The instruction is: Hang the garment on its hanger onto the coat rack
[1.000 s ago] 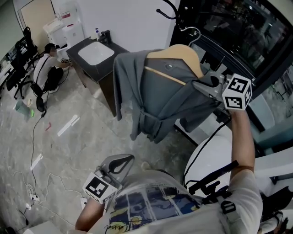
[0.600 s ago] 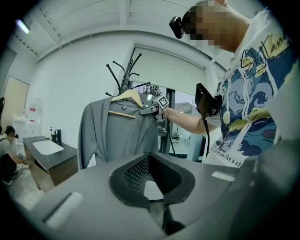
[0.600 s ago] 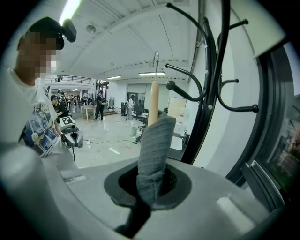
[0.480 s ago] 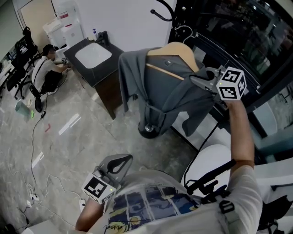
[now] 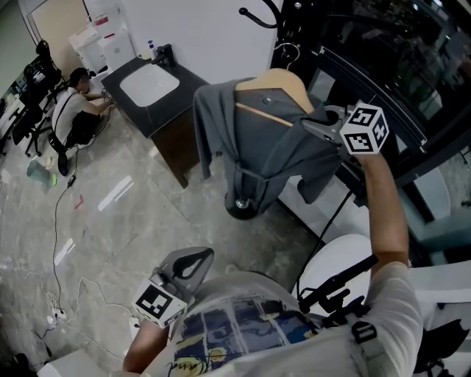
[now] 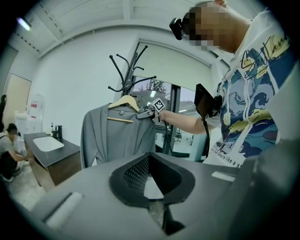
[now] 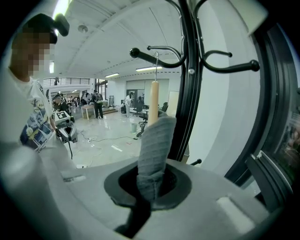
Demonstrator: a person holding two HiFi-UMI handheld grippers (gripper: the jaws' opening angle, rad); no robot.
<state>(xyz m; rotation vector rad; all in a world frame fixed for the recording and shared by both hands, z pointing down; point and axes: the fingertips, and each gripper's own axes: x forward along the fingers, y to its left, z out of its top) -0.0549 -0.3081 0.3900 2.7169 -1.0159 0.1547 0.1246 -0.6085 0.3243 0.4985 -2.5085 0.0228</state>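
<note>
1. The person holds the right claw (image 5: 313, 125) high, on the right of the scene, with the arm stretched up and away from the body.
2. Its jaws are pressed together on a fold of the grey knitted jacket (image 5: 265, 147), at the shoulder end; the cloth stands up between them in the right gripper view.
3. The jacket hangs on a wooden hanger (image 5: 287, 82), open at the front, with its sleeves and tails falling loose above the floor (image 5: 147, 221).
4. The black coat rack (image 5: 259, 16) stands just behind the jacket, on the far side, against the white wall. Its round base (image 5: 237, 208) shows under the lower edge of the cloth.
5. The metal hook of the hanger (image 7: 156, 65) rises very near one curved arm of the rack. I cannot tell if it already rests on this arm.
6. The left claw (image 5: 190, 263) is low and near, close to the person's body, well apart from the jacket. Its jaws are together and there is nothing between them.
7. At the far left there is a dark cabinet with a white sink (image 5: 149, 83), and beside it a person (image 5: 77, 103) crouches on the floor.
8. Thin cables (image 5: 55, 243) lie over the floor at the left.
</note>
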